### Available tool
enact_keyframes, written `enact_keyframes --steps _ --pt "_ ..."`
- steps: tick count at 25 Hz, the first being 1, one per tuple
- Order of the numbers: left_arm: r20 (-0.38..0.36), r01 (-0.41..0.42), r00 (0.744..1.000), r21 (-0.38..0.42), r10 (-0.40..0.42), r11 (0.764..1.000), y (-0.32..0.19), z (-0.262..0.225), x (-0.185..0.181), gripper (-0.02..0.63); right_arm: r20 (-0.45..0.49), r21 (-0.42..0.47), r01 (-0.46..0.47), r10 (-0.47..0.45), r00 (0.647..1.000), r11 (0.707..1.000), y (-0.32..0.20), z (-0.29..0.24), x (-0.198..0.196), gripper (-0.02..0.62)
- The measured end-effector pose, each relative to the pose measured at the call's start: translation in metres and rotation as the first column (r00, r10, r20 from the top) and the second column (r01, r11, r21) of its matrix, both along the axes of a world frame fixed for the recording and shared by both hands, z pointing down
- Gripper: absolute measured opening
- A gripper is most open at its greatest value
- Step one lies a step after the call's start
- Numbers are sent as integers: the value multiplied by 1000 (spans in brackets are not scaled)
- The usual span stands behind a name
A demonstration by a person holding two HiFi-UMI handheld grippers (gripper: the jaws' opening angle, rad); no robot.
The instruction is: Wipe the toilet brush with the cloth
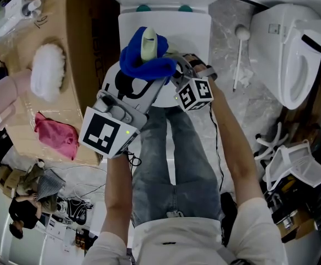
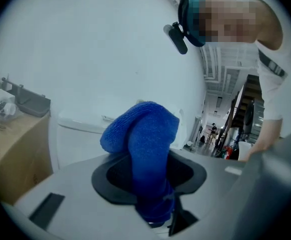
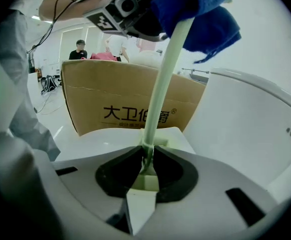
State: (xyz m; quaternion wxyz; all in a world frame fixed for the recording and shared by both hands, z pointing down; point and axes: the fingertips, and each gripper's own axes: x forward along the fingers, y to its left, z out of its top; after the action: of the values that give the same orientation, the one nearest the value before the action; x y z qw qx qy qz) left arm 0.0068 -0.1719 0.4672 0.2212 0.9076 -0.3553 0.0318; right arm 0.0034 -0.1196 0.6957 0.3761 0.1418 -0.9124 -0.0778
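Right tongs (image 3: 146, 166) pinch the thin lower stem of the one pale green toilet brush (image 3: 163, 94), held upright in front of the person, while left tongs (image 2: 150, 184) clamp the one blue cloth (image 2: 145, 144) bunched round its top. So near the tip, the cloth could slide off. A hard tug might twist the stem free.

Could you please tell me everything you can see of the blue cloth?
The blue cloth looks like soft, nubby microfibre, bunched into a thick fold. The left gripper is shut on it, and it bulges out above the jaws. It is wrapped around the upper part of the pale toilet brush handle, whose rounded tip pokes out on top; a loose corner hangs free.
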Motion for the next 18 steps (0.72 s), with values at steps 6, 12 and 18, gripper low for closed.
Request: enact_keyframes --steps 6,12,18 --pt "8 -15 1000 52 15 999 1 -5 1 162 3 -4 -8 8 1000 1000 1 0 0 66" --pt "100 -21 995 25 18 999 16 36 3 132 18 -4 -11 11 1000 1000 0 -1 0 67" --pt "118 19 993 -15 -17 1000 25 80 3 126 36 -3 -15 15 999 1000 0 -1 -1 69"
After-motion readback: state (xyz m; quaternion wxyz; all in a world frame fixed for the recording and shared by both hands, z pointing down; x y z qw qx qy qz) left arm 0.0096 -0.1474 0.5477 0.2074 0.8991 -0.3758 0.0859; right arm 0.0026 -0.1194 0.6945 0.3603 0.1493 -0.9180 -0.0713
